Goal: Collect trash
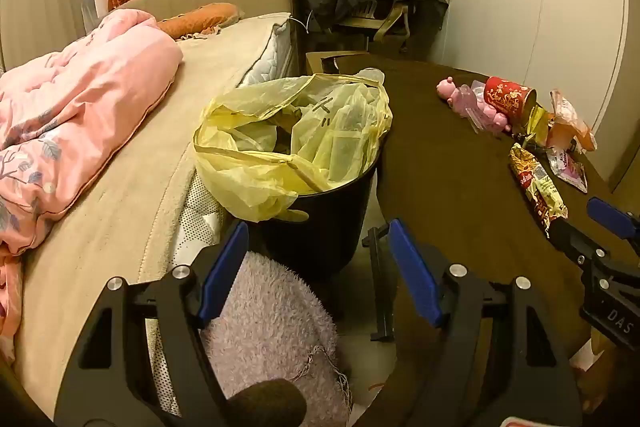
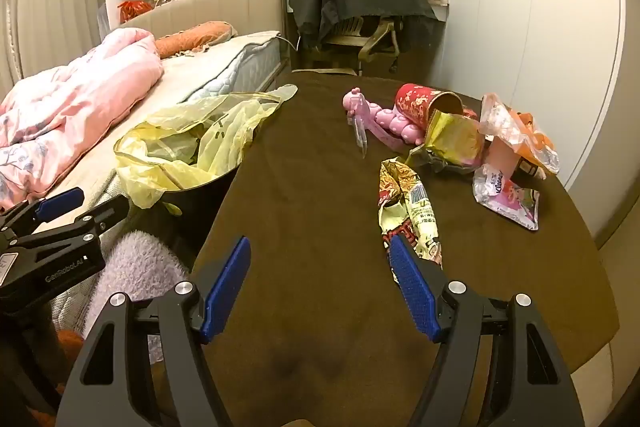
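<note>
On the dark brown rounded table [image 2: 320,207], the trash lies in a loose cluster toward the far right side: a crumpled yellow-and-red printed snack wrapper [image 2: 412,211], a creased gold foil packet [image 2: 456,139], a red and gold cardboard tube lying on its side [image 2: 424,105], a clear and orange plastic bag [image 2: 520,135] and a flat pink-and-white printed sachet [image 2: 506,199]. A pink plastic toy [image 2: 384,123] lies among them and may not be trash. The black round bin lined with a pale yellow plastic bag [image 1: 296,147] stands on the floor between the table edge and the bed with the pink quilt [image 1: 80,107], its mouth open and slack. The right gripper [image 2: 320,283] hovers over the near part of the table with its blue-padded jaws spread wide and nothing between them; its right pad sits just beside the near end of the snack wrapper. The left gripper [image 1: 316,275] hangs above the bin's near side, jaws likewise fully apart and empty, with a pale lilac fluffy fabric [image 1: 272,327] below it. The step in hand appears to be the opening approach to the first item. The next move calls for the right gripper to advance slightly, bracket the snack wrapper and close on its crumpled body, then carry it left over the bin. The wrapper is thin and springy, so a grip on a bunched section is advisable.
</note>
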`<action>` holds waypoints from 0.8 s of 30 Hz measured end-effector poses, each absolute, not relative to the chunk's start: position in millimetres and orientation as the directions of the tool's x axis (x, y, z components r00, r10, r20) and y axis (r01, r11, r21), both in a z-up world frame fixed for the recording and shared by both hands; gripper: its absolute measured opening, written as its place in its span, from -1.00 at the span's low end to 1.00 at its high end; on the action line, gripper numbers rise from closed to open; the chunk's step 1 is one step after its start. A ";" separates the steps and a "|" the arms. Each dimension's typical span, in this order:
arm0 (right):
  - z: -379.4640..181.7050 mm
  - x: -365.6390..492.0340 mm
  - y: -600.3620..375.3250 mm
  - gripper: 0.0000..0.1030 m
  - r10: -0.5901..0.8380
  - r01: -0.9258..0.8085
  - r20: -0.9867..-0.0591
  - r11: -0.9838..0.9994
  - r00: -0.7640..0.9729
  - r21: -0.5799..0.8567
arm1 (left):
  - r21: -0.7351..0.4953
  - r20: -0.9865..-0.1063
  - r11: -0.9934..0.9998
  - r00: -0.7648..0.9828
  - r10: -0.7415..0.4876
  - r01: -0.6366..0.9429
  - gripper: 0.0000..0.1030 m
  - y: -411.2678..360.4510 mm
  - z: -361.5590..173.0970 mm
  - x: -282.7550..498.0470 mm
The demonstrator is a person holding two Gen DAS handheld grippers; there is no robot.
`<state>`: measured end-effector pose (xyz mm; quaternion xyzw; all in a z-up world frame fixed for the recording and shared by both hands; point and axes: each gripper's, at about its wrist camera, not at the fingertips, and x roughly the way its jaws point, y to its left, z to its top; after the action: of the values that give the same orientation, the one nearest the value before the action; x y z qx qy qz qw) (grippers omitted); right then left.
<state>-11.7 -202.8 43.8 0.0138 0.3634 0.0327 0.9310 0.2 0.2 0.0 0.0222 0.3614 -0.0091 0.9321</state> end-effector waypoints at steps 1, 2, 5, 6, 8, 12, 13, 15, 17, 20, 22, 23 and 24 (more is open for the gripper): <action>43.7 -11.5 -202.8 0.32 0.068 -0.050 -0.679 0.998 0.731 0.047 | 0.036 -0.674 0.999 0.739 0.001 0.032 0.35 0.3 -0.1 0.6; 43.8 -11.4 -202.8 0.32 0.067 -0.050 -0.680 0.998 0.730 0.045 | 0.036 -0.673 0.999 0.739 0.001 0.031 0.35 0.6 -0.3 1.0; 44.1 -11.3 -202.9 0.32 0.070 -0.052 -0.679 0.998 0.731 0.047 | 0.040 -0.667 0.999 0.745 0.001 0.034 0.35 0.1 0.2 -0.1; 44.2 -11.2 -203.0 0.31 0.071 -0.053 -0.678 0.997 0.731 0.047 | 0.042 -0.668 0.999 0.744 0.003 0.034 0.35 0.1 0.3 0.0; 44.4 -11.0 -203.2 0.32 0.071 -0.053 -0.677 0.997 0.733 0.048 | 0.043 -0.666 0.999 0.746 0.005 0.033 0.35 0.4 1.2 -0.3; 43.9 -10.6 -203.5 0.31 0.065 -0.047 -0.678 0.998 0.733 0.044 | 0.045 -0.661 0.998 0.750 0.003 0.036 0.35 -5.3 3.4 -1.5; 43.6 -10.3 -203.5 0.31 0.065 -0.047 -0.677 0.998 0.733 0.045 | 0.044 -0.660 0.998 0.751 0.004 0.034 0.35 -5.7 3.5 -1.1; 43.3 -9.9 -203.4 0.32 0.066 -0.048 -0.677 0.998 0.733 0.045 | 0.044 -0.661 0.999 0.751 0.007 0.029 0.35 -5.1 5.4 -1.5; 43.1 -9.5 -203.4 0.32 0.063 -0.045 -0.676 0.998 0.734 0.043 | 0.037 -0.658 0.999 0.753 0.005 0.026 0.35 -0.3 7.7 -5.3; 45.9 -13.1 -209.3 0.32 0.051 -0.038 -0.667 0.999 0.743 0.035 | 0.029 -0.660 0.999 0.751 0.004 0.020 0.35 1.2 7.7 -5.4; 47.7 -10.4 -209.6 0.32 0.051 -0.036 -0.668 0.999 0.743 0.036 | 0.033 -0.661 0.999 0.750 0.007 0.020 0.35 0.9 7.8 -5.6; 48.1 -10.7 -209.6 0.31 0.052 -0.036 -0.667 0.999 0.743 0.038 | 0.031 -0.660 0.999 0.752 0.005 0.021 0.35 1.4 7.5 -5.9; 48.2 -12.5 -207.7 0.32 0.050 -0.035 -0.666 0.999 0.745 0.036 | 0.031 -0.657 0.999 0.754 0.005 0.020 0.35 1.9 7.9 -6.2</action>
<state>-12.5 -207.7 48.2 0.0104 0.3566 0.0229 0.9339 -6.2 1.9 8.0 0.0178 0.3506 -0.0038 0.9364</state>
